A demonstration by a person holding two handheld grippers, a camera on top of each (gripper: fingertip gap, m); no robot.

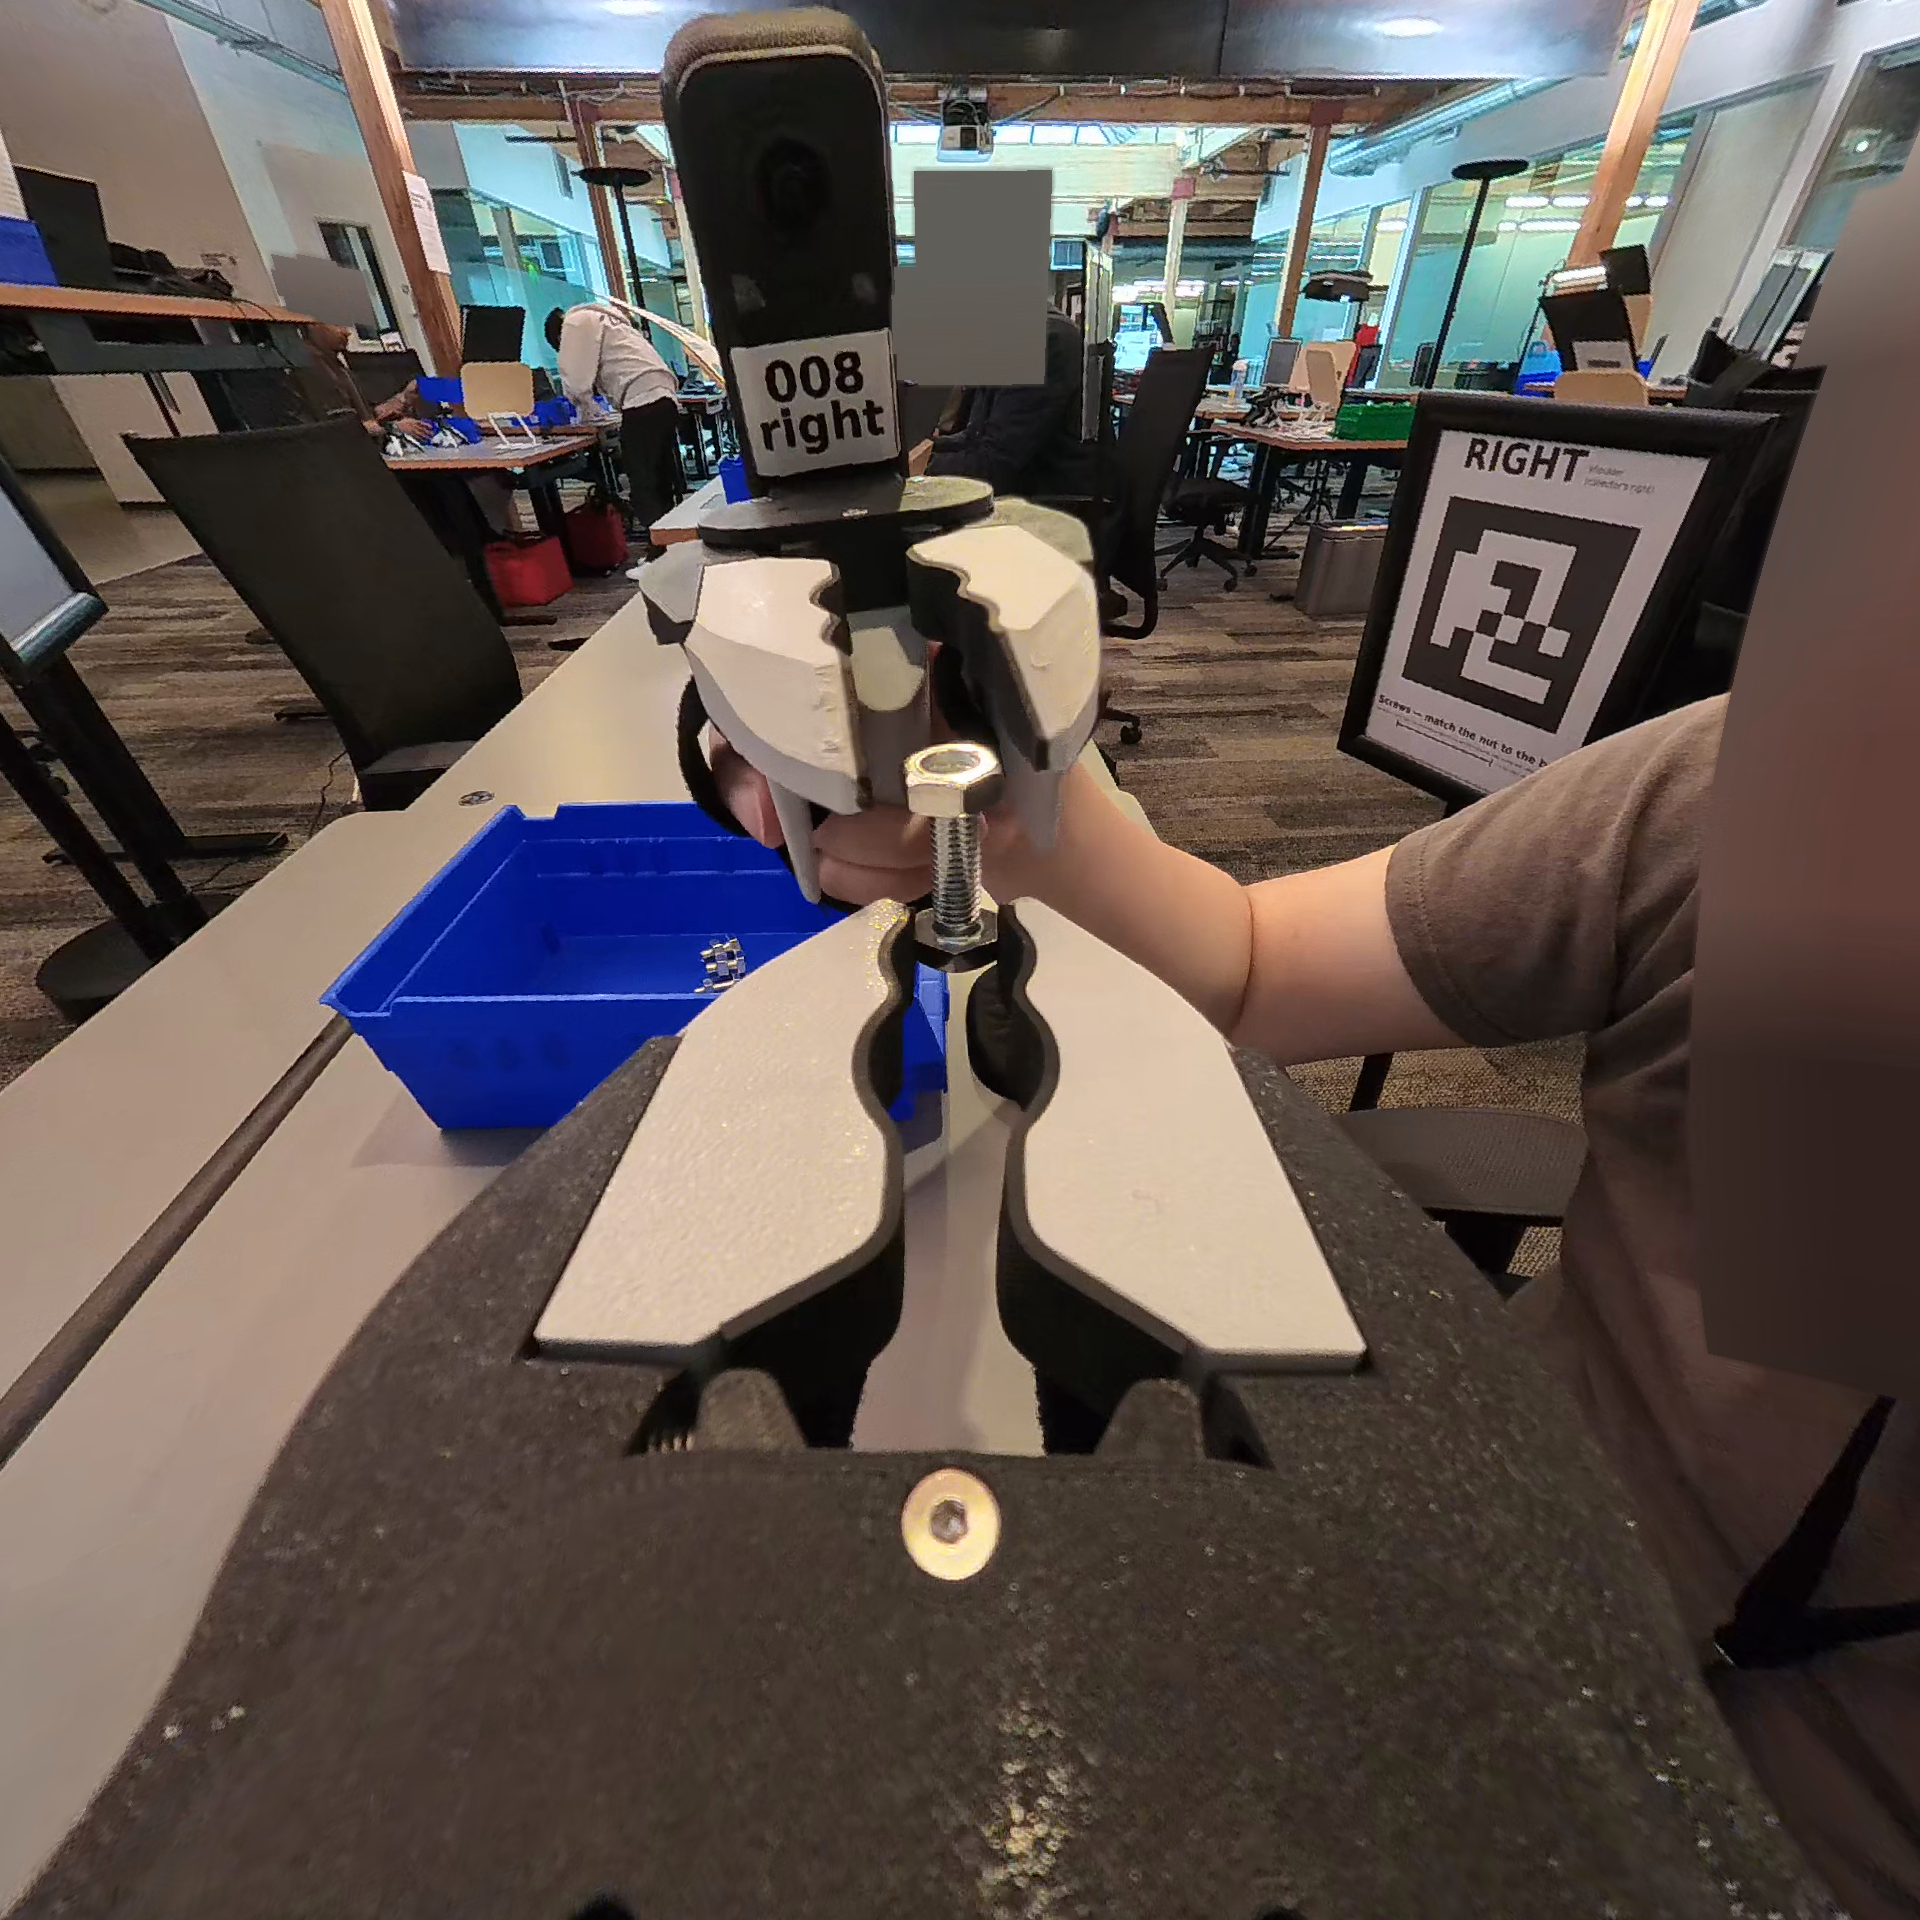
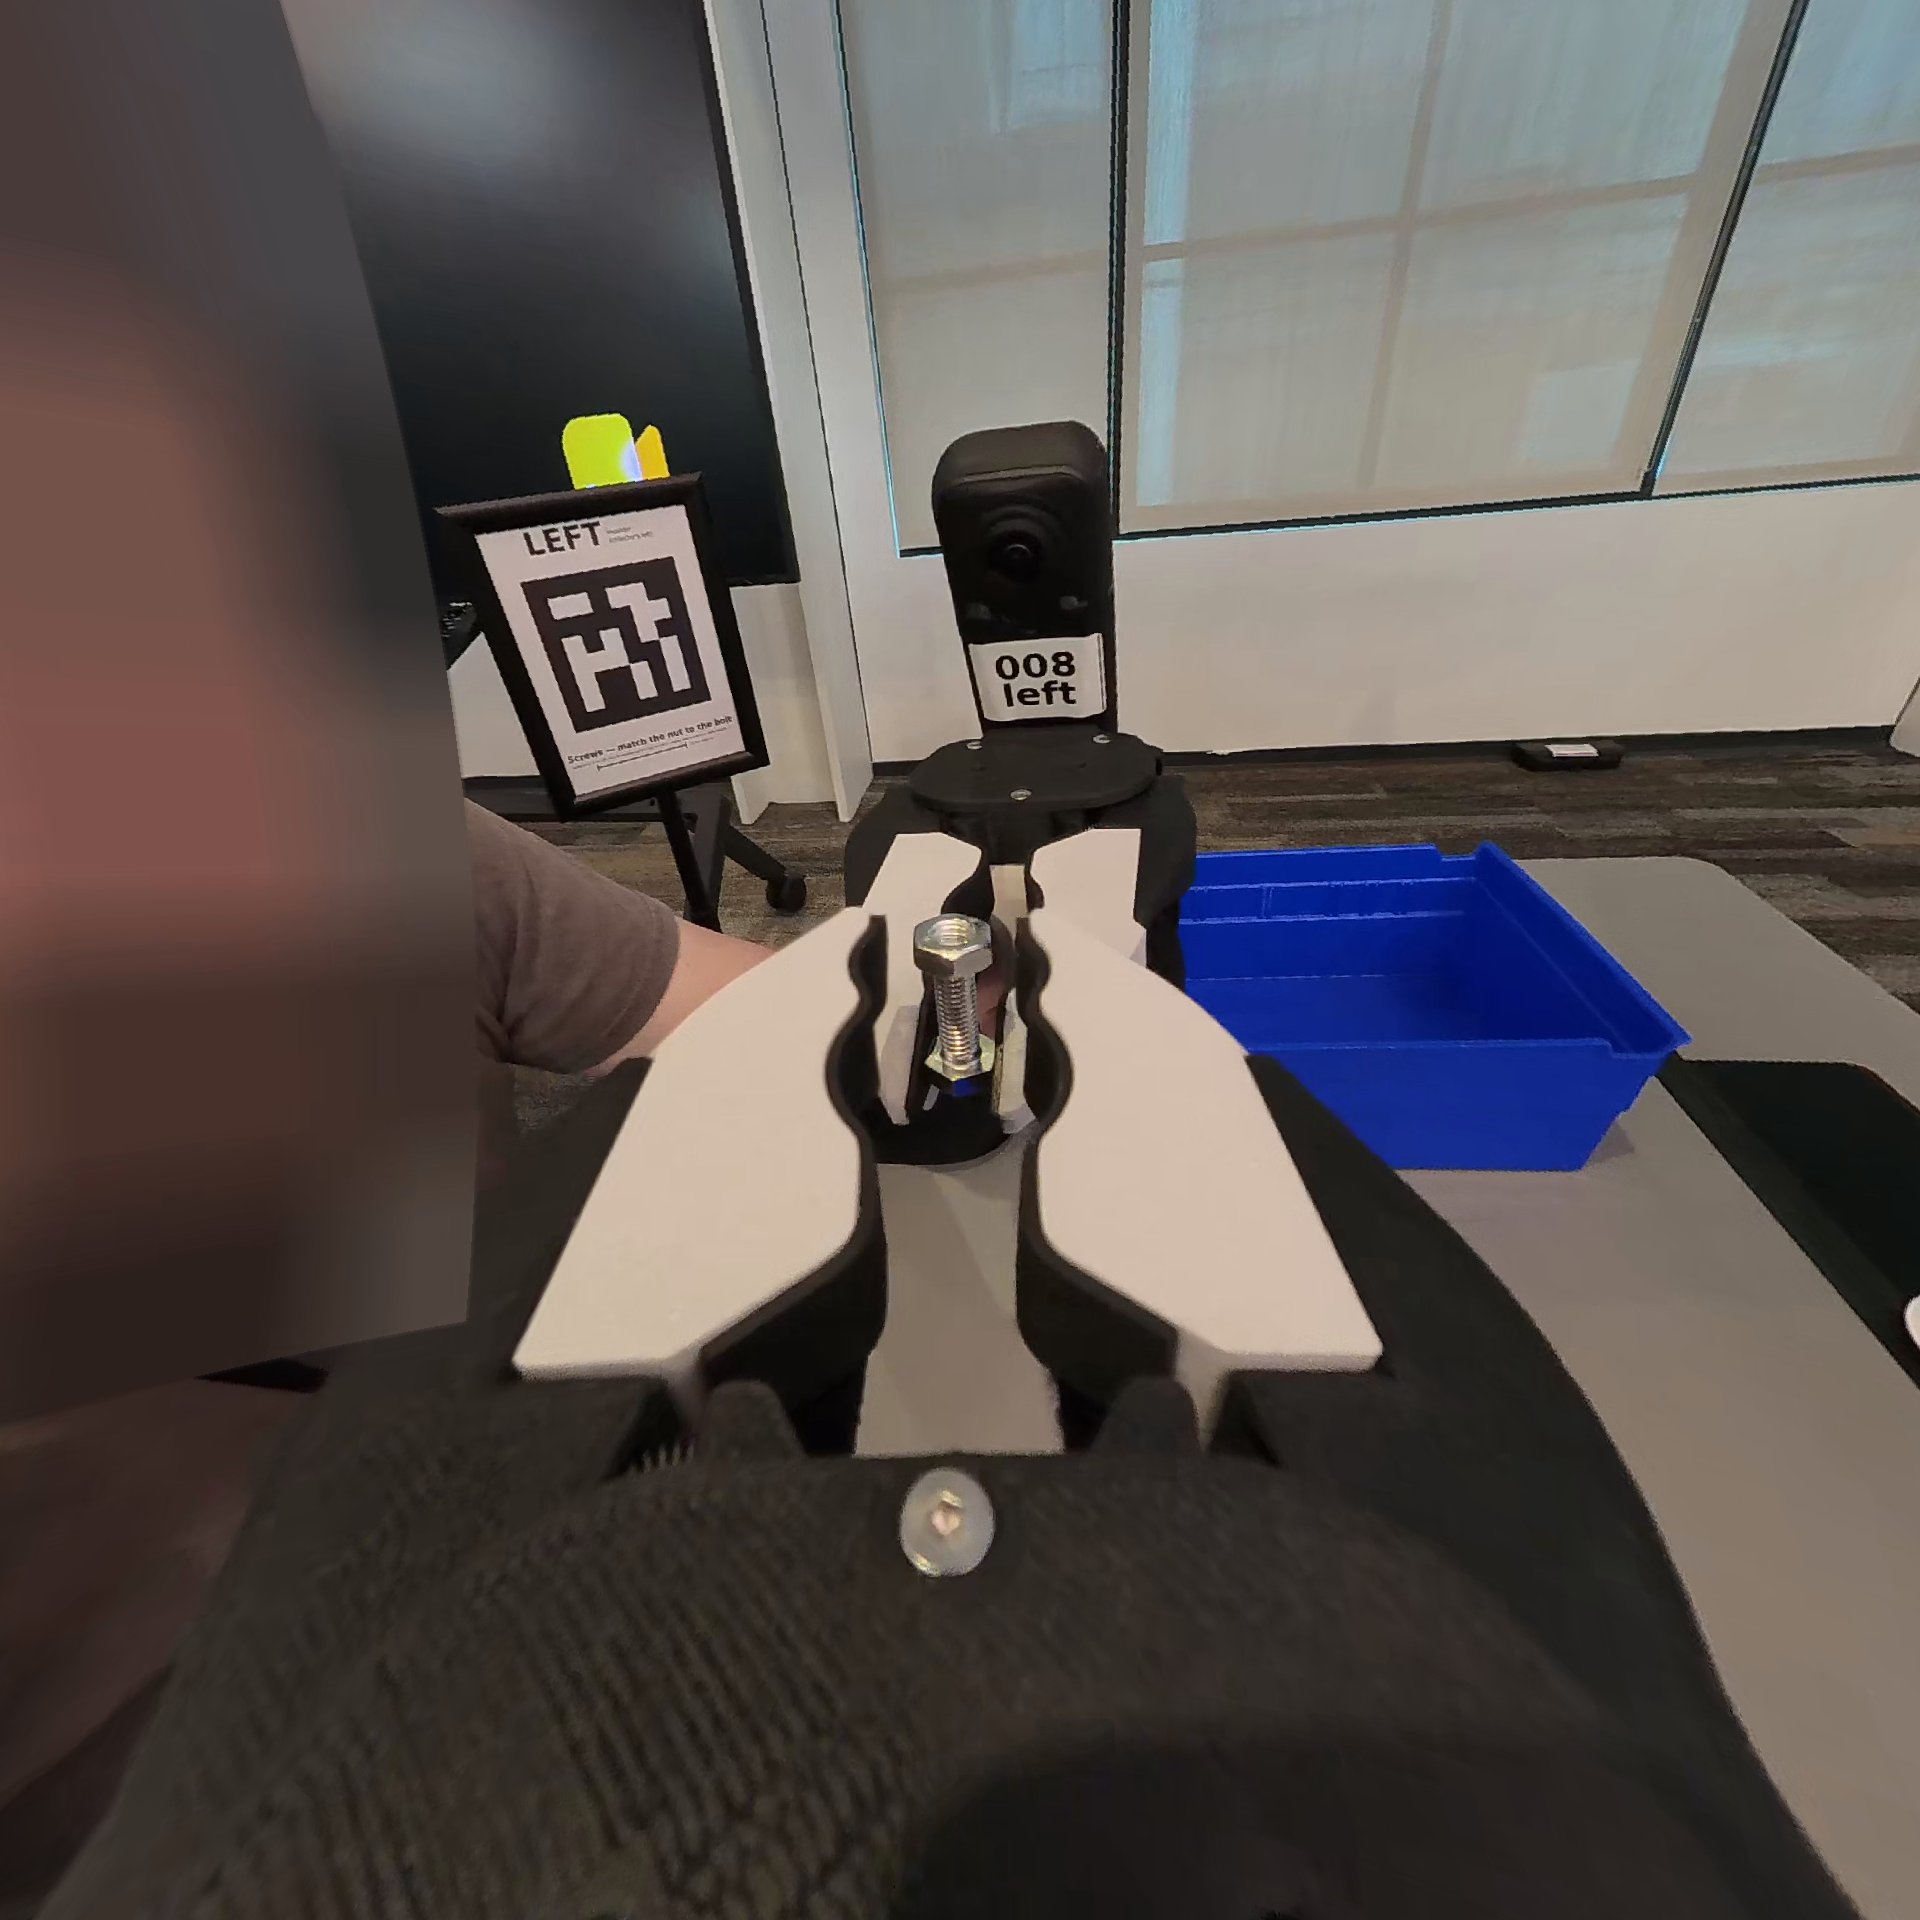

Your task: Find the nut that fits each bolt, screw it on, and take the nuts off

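Gripper tips of my left gripper [image 1: 954,940] pinch the nut [image 1: 953,932] while my right gripper [image 2: 954,951] clamps the bolt [image 2: 954,997] head above the table, beside the blue bin [image 1: 582,935]: small, rigid, slick steel, best gripped across hex flats.

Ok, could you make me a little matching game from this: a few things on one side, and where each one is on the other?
Things:
1 bolt
2 nut
3 blue bin
4 framed sign

Places:
A on the table
B on a stand beside the table
C gripped by the left gripper
D head gripped by the right gripper

Pairs: 1-D, 2-C, 3-A, 4-B
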